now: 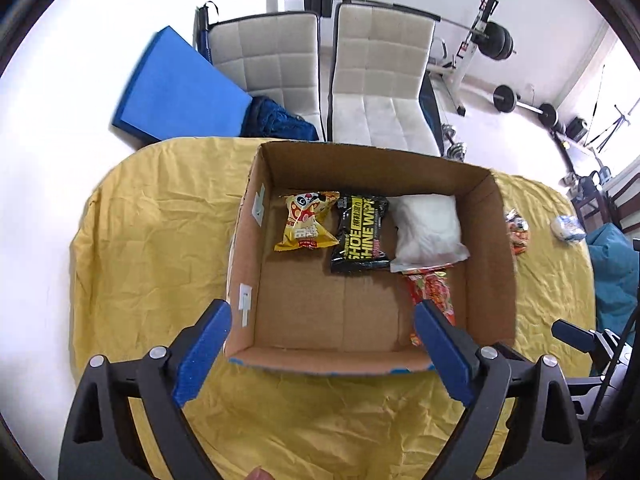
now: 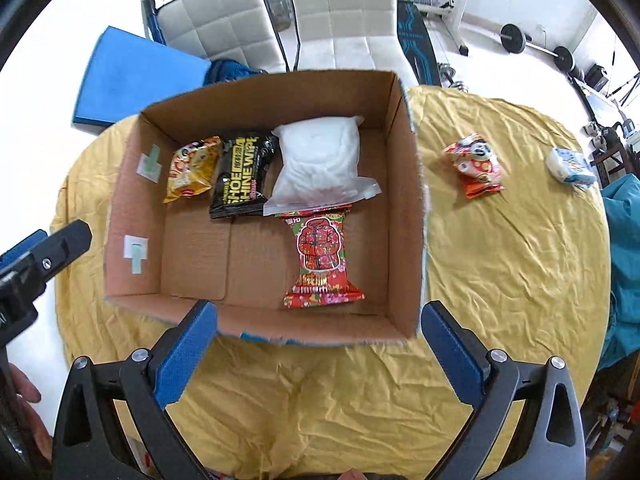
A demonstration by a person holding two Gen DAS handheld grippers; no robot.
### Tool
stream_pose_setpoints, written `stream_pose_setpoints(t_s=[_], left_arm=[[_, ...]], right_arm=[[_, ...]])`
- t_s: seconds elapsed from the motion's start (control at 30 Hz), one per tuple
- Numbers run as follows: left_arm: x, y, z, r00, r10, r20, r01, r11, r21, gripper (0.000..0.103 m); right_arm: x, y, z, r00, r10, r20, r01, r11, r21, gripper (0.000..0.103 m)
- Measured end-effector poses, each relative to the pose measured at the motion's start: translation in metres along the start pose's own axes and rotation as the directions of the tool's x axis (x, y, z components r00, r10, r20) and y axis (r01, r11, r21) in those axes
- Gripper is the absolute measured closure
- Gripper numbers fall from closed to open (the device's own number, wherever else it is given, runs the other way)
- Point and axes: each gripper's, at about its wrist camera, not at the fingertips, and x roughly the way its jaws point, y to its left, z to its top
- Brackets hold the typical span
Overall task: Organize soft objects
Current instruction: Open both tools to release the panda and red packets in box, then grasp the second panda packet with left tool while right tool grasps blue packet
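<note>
- Left gripper (image 1: 322,326): blue ribbed pads spread wide, nothing between them; it hangs over the near wall of the box, pointing steeply down. Reads as released.
- Right gripper (image 2: 320,322): jaws likewise fully apart and empty, above the near right corner of the box.
- Cardboard box (image 2: 256,322): open-topped, corrugated, stiff walls with frayed near edge; pale tape patches on the left inner wall. It sits on a wrinkled yellow cloth (image 2: 320,400) covering the table.
- Red floral packet (image 2: 322,258): glossy crinkled film, flat and rectangular, lying alone in the near right of the box floor, its far end touching the white bag. Near left floor is bare, probably room for more.
- Back row, side by side, left to right: yellow snack bag (image 2: 194,168), puffed; black shoe-wipes pack (image 2: 242,176), slick film; white soft bag (image 2: 320,160), pillowy, in clear plastic. Packed tight along the far wall, likely to save space.
- Outside the box, on the cloth to the right: orange snack packet (image 2: 474,166) and, farther, a small white-blue pack (image 2: 570,166). Judged still to be sorted.
- Beyond: two white padded chairs (image 1: 320,72), blue mat (image 1: 176,84).
</note>
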Motion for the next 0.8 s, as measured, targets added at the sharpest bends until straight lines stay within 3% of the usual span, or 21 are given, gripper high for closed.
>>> stream_pose_setpoints(t_s=[0.5,0.8], left_arm=[[-0.076,-0.007,-0.039,0.997,-0.033,0.072,0.036,0.999,-0.037,0.009],[-0.089,-0.027,-0.046,0.997,-0.016,0.073,0.019,0.999,-0.042,0.009]], right_arm=[[-0.099,-0.006,-0.043,0.992,0.046,0.119,-0.045,0.999,-0.017,0.000],[-0.119,-0.014,-0.050,0.986,0.093,0.137,-0.088,0.995,-0.040,0.000]])
